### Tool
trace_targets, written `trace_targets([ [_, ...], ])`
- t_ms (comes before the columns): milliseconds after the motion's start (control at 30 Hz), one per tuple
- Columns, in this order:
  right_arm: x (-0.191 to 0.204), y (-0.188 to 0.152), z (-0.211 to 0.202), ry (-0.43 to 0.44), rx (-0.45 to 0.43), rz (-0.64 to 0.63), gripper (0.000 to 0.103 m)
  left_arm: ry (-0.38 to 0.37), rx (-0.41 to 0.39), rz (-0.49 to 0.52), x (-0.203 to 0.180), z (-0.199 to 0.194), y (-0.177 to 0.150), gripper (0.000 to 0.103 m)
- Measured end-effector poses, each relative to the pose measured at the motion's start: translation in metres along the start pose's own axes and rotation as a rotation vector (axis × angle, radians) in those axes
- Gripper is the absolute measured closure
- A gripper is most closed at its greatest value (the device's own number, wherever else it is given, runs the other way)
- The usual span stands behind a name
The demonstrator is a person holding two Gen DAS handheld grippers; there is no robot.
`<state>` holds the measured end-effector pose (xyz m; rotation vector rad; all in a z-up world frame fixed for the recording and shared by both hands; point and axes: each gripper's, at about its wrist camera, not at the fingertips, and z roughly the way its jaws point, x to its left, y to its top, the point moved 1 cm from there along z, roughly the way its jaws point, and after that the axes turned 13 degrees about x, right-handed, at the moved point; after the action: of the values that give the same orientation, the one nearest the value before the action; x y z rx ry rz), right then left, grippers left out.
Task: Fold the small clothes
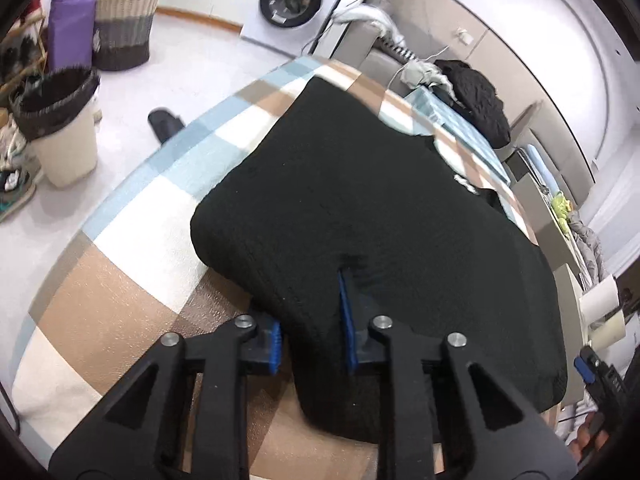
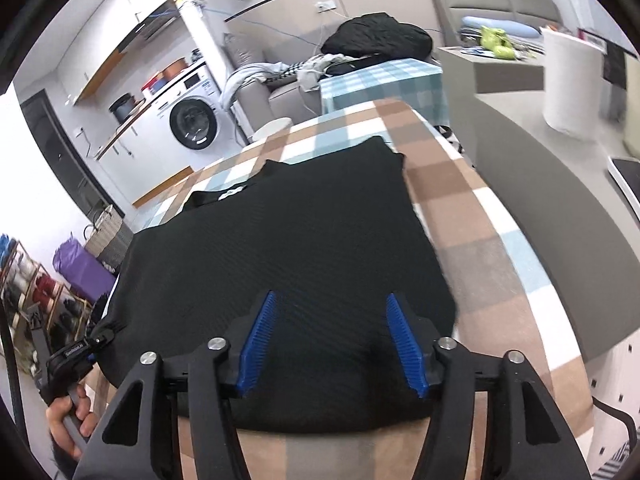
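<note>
A black knit garment [image 1: 360, 180] [image 2: 300, 232] lies folded and flat on a table under a brown, white and blue checked cloth [image 1: 140, 240] [image 2: 480, 220]. My left gripper [image 1: 310, 304] is at the garment's near left corner, its blue pads shut on a pinched fold of the fabric. In the right wrist view that gripper [image 2: 76, 356] shows at the garment's left edge, held by a hand [image 2: 68, 420]. My right gripper [image 2: 331, 296] hovers over the garment's near edge with its jaws wide apart and nothing gripped between the pads.
On the floor to the left stand a lined bin [image 1: 60, 128], a woven basket [image 1: 124, 28], a slipper [image 1: 164, 122] and a washing machine [image 1: 290, 0]. A heap of dark clothes [image 2: 376, 36] lies beyond the table's far end. A paper roll [image 2: 572, 84] stands on the grey counter at right.
</note>
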<state>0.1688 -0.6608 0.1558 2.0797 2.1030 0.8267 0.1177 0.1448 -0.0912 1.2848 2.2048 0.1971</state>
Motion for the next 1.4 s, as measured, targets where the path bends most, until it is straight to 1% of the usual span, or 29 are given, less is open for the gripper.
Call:
trace_targets([
  [67, 0.007, 0.001, 0.007, 0.007, 0.02, -0.029, 0.039, 0.017, -0.025, 0.038, -0.007, -0.006, -0.003, 0.084],
  [167, 0.014, -0.002, 0.022, 0.022, 0.062, -0.06, 0.039, 0.042, -0.028, 0.07, -0.014, -0.007, -0.002, 0.084],
  [267, 0.016, -0.006, 0.034, 0.018, 0.106, -0.067, 0.039, 0.051, -0.045, 0.107, -0.025, -0.014, 0.0, 0.084],
  [333, 0.015, -0.008, 0.035, 0.021, 0.114, -0.07, 0.038, 0.066, -0.078, 0.165, -0.04, -0.024, 0.003, 0.085],
  [433, 0.013, -0.009, 0.034, 0.025, 0.11, -0.069, 0.037, 0.09, -0.126, 0.278, -0.076, -0.036, 0.01, 0.085],
  [467, 0.012, -0.009, 0.032, 0.029, 0.105, -0.066, 0.037, 0.087, -0.138, 0.314, -0.089, -0.039, 0.012, 0.085],
  [567, 0.01, -0.012, 0.024, 0.036, 0.094, -0.061, 0.036, 0.048, -0.162, 0.424, -0.135, -0.044, 0.016, 0.085],
  [600, 0.009, -0.012, 0.022, 0.039, 0.091, -0.06, 0.036, 0.024, -0.166, 0.475, -0.156, -0.044, 0.014, 0.085],
  [700, 0.004, -0.014, 0.015, 0.037, 0.076, -0.048, 0.036, -0.038, -0.161, 0.58, -0.204, -0.04, 0.004, 0.085],
  [733, 0.002, -0.014, 0.013, 0.037, 0.071, -0.041, 0.036, -0.067, -0.146, 0.618, -0.22, -0.036, -0.002, 0.085],
  [800, -0.003, -0.014, 0.009, 0.028, 0.063, -0.026, 0.036, -0.121, -0.077, 0.695, -0.248, -0.023, -0.018, 0.084],
  [867, -0.008, -0.014, 0.006, 0.021, 0.06, -0.011, 0.035, -0.167, 0.0, 0.752, -0.264, -0.012, -0.035, 0.075],
  [933, -0.011, -0.014, 0.004, 0.015, 0.06, 0.002, 0.035, -0.212, 0.058, 0.783, -0.266, -0.007, -0.047, 0.072],
  [967, -0.013, -0.014, 0.003, 0.016, 0.061, 0.006, 0.035, -0.229, 0.08, 0.783, -0.264, -0.007, -0.05, 0.062],
  [1000, -0.013, -0.014, 0.003, 0.019, 0.062, 0.007, 0.035, -0.242, 0.097, 0.772, -0.258, -0.009, -0.052, 0.055],
  [1033, -0.013, -0.013, 0.002, 0.025, 0.063, 0.006, 0.035, -0.257, 0.095, 0.758, -0.251, -0.012, -0.053, 0.044],
  [1067, -0.011, -0.011, 0.003, 0.035, 0.064, 0.002, 0.035, -0.261, 0.086, 0.746, -0.245, -0.014, -0.052, 0.041],
  [1167, -0.003, -0.005, 0.008, 0.076, 0.073, -0.019, 0.034, -0.219, 0.069, 0.698, -0.218, -0.017, -0.046, 0.04],
  [1200, 0.002, -0.002, 0.012, 0.094, 0.083, -0.028, 0.034, -0.198, 0.063, 0.669, -0.204, -0.015, -0.042, 0.04],
  [1300, 0.017, 0.006, 0.03, 0.17, 0.138, -0.041, 0.034, -0.138, 0.07, 0.574, -0.166, -0.008, -0.031, 0.04],
  [1333, 0.023, 0.009, 0.038, 0.21, 0.162, -0.044, 0.034, -0.125, 0.076, 0.542, -0.153, -0.005, -0.026, 0.04],
  [1400, 0.03, 0.014, 0.053, 0.259, 0.207, -0.02, 0.034, -0.106, 0.087, 0.491, -0.132, 0.0, -0.02, 0.04],
])
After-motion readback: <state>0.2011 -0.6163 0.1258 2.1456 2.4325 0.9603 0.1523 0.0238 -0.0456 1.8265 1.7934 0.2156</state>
